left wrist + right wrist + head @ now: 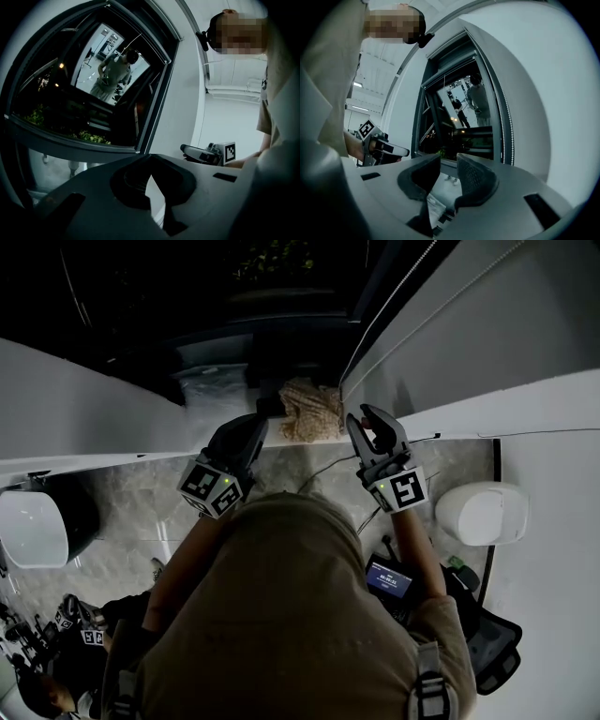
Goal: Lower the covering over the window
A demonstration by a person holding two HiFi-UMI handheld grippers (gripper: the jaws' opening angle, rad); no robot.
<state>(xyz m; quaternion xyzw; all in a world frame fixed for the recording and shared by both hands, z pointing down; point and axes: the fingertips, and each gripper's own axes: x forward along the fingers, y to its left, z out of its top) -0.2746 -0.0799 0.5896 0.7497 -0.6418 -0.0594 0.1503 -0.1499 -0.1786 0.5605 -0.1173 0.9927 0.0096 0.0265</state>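
A person in an olive short-sleeved shirt stood at a tall, dark-framed window, holding a grey two-jaw gripper in each hand, both pointed roughly level toward the glass. The left gripper had its jaws together with nothing between them. The right gripper had its jaws apart, also with nothing between them. The two tools were side by side and near each other, each in front of the white sill, and neither touched the window or the frame. The window covering itself could not be made out in any view. The dark pane was bare as far up as the gripper views showed, mirroring the lit room and the person. A thin white beaded cord ran down the right side of the frame, against the white wall; the right gripper was near that cord but clear of it. A crumpled beige cloth lay on the sill between the two grippers, just beyond their tips. A white rounded object was on the pale marbled floor to the person's right. Green foliage showed faintly at the bottom of the pane.
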